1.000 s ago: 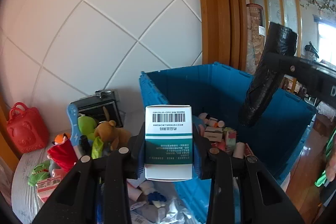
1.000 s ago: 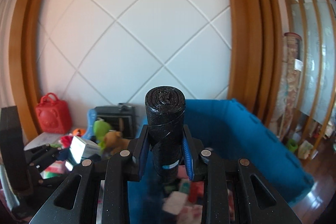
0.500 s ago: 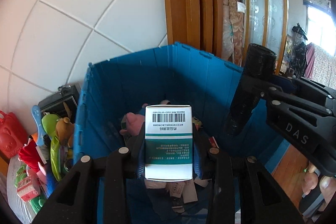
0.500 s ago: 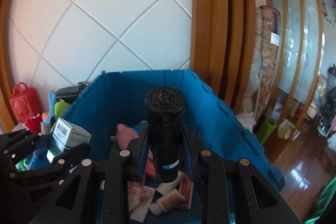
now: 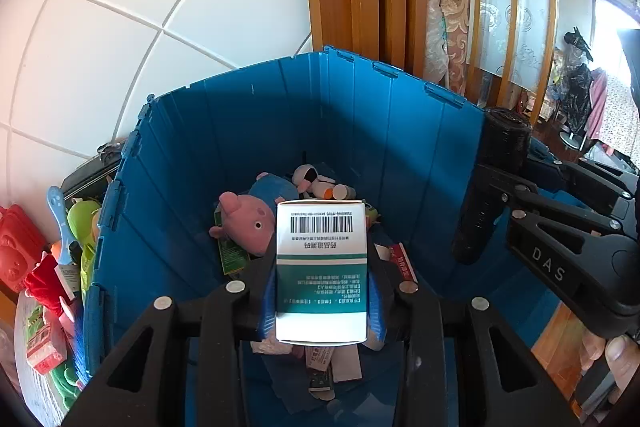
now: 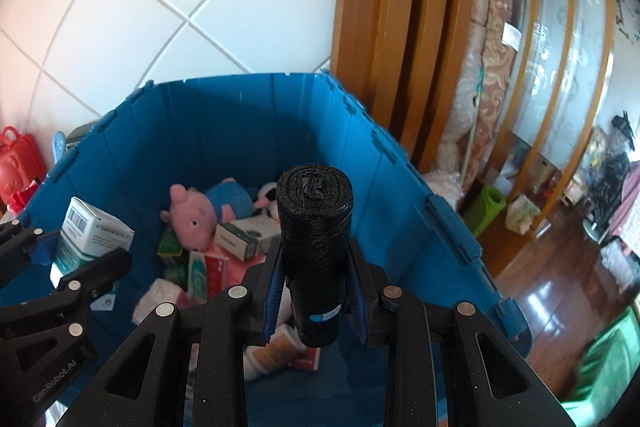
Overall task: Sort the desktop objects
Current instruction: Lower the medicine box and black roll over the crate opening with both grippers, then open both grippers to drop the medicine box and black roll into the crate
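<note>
Leftmost, a red bag (image 5: 16, 247) and green toys (image 5: 82, 223) crowded beside the blue crate (image 5: 224, 131). Over its pink plush pig (image 5: 244, 219), left gripper (image 5: 322, 291) fingers clamped a white-green box (image 5: 321, 267); right gripper (image 6: 316, 291) fingers pinched a black bag roll (image 6: 316, 235).

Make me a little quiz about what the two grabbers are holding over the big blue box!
1. True or false: the left gripper holds a white and green box.
2. What does the right gripper hold: A a pink pig toy, B a black roll, C a red bag?
3. Which soft toy lies inside the blue crate?

Key: 1 true. 2 B. 3 the pink pig toy.
</note>
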The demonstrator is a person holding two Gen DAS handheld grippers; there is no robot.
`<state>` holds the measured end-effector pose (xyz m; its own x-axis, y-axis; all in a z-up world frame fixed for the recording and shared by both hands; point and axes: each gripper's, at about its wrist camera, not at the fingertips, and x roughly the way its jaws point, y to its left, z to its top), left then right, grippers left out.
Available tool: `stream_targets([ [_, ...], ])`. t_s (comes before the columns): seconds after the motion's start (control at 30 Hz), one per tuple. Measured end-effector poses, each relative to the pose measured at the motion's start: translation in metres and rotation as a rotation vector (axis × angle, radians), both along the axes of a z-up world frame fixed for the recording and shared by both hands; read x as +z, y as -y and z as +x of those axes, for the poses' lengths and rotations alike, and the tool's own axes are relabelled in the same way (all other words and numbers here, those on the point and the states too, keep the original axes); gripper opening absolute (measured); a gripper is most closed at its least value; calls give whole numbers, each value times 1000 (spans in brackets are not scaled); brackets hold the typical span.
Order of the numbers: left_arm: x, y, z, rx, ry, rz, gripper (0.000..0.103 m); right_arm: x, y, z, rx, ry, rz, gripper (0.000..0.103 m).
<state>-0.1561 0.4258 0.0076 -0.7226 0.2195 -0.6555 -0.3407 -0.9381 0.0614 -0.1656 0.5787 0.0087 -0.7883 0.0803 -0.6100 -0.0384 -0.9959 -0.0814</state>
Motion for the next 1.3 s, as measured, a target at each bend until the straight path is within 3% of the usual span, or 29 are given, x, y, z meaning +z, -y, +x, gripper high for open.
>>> stream_targets([
  [0.27,-4,-2,-7,29,39,-15,36,-10,-8,-7,6,51,-13,29],
  [0.43,-4,2,-7,50,52,-13,58,-15,-7,-10,19,72,-30,30],
  [0.57,-3,6,-3,65,35,-19,65,-12,-4,-10,26,65,-22,32],
  [0.7,-2,14,-2,80,35,-12,66,-6,0,-6,32,46,-25,52],
  [0.77,0,17,-1,83,32,-6,66,-4,2,-2,35,35,-24,73],
  [0.97,5,27,8,80,10,7,69,6,5,13,28,-2,-16,102],
  [1.3,10,41,29,35,26,18,71,10,17,35,31,63,81,103],
])
